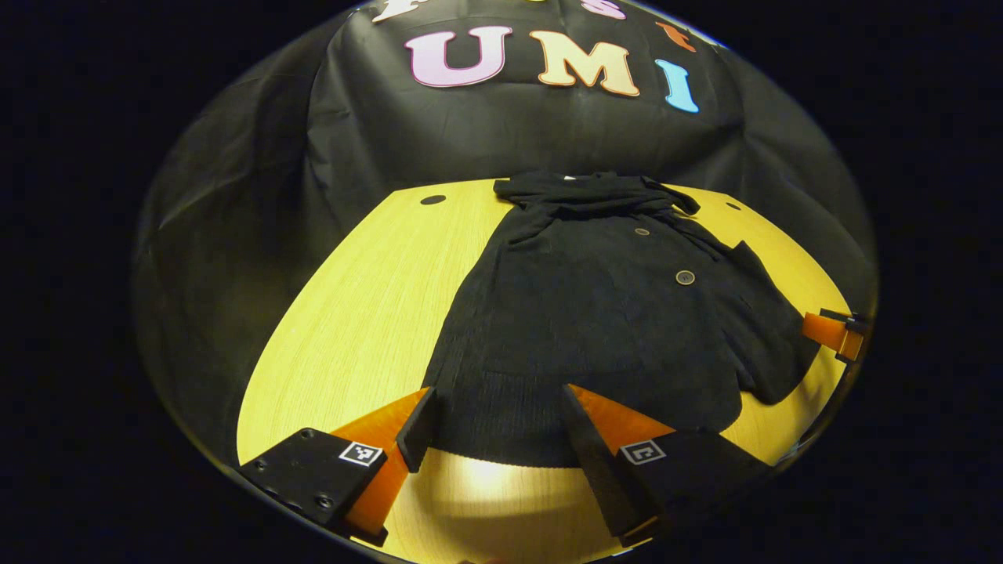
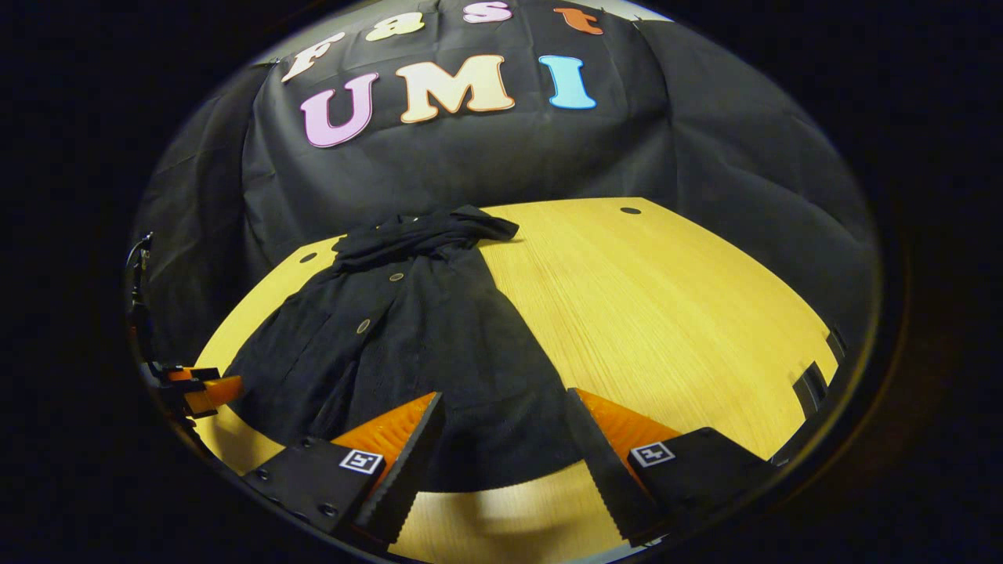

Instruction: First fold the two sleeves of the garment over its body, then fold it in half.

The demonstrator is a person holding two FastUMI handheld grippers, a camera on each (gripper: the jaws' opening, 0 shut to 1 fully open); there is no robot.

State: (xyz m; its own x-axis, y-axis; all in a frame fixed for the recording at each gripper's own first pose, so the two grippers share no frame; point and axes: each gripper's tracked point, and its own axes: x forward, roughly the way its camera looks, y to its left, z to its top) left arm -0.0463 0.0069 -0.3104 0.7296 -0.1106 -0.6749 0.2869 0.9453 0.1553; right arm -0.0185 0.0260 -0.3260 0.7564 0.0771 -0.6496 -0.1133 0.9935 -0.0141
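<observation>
Sleeves look already folded over the body, I judge; halving is left. Left gripper view: my left gripper [image 1: 494, 439] hangs spread, gripping nothing, its orange-and-black fingers flanking the near hem of the black garment [image 1: 595, 313], a soft, ribbed knit with round buttons, lying just ahead on the smooth yellow wood table [image 1: 353, 313]. Right gripper view: my right gripper [image 2: 505, 446] is likewise spread at that hem, garment stretching ahead and left.
</observation>
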